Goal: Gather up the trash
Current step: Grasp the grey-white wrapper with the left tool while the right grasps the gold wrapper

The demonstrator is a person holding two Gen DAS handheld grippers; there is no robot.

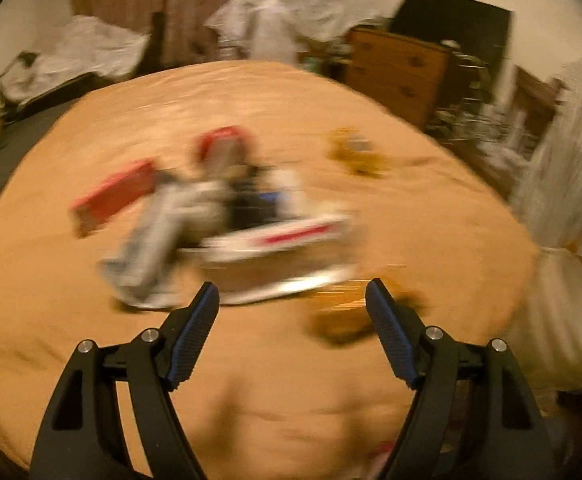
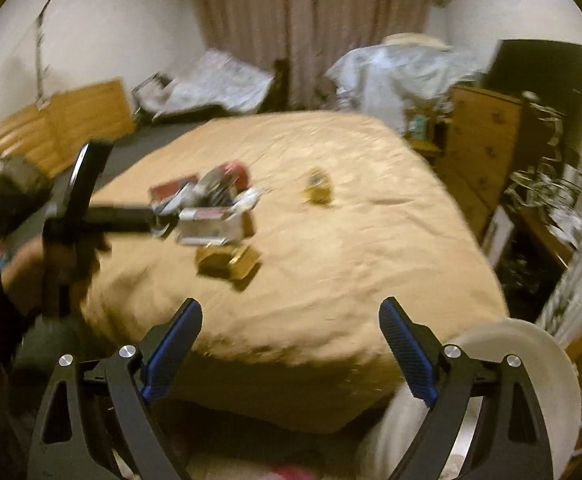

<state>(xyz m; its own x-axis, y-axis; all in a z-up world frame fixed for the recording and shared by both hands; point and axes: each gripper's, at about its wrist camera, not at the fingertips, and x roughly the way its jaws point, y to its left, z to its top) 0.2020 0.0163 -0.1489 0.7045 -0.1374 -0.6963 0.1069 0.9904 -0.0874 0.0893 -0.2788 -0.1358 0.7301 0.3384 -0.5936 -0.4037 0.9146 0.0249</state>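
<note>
A blurred pile of trash lies on the tan bedspread [image 1: 411, 240]: a red box [image 1: 115, 196], a white and red carton [image 1: 287, 236], a grey wrapper [image 1: 151, 256], a red-topped packet [image 1: 223, 148]. Yellow wrappers lie apart at the far side [image 1: 355, 152] and near my right finger [image 1: 343, 320]. My left gripper [image 1: 293, 296] is open and empty, just short of the pile. It also shows in the right wrist view [image 2: 163, 216], reaching to the pile [image 2: 211, 208]. My right gripper [image 2: 291, 312] is open and empty, above the bed's near edge, with a yellow packet [image 2: 227, 264] ahead.
A white bin [image 2: 511, 360] stands at the bed's right corner, also in the left view [image 1: 563, 312]. A wooden dresser [image 2: 487, 148] and cluttered shelves line the right side. Covered furniture [image 2: 395, 72] and curtains stand behind the bed. A wooden bench [image 2: 71, 116] is at left.
</note>
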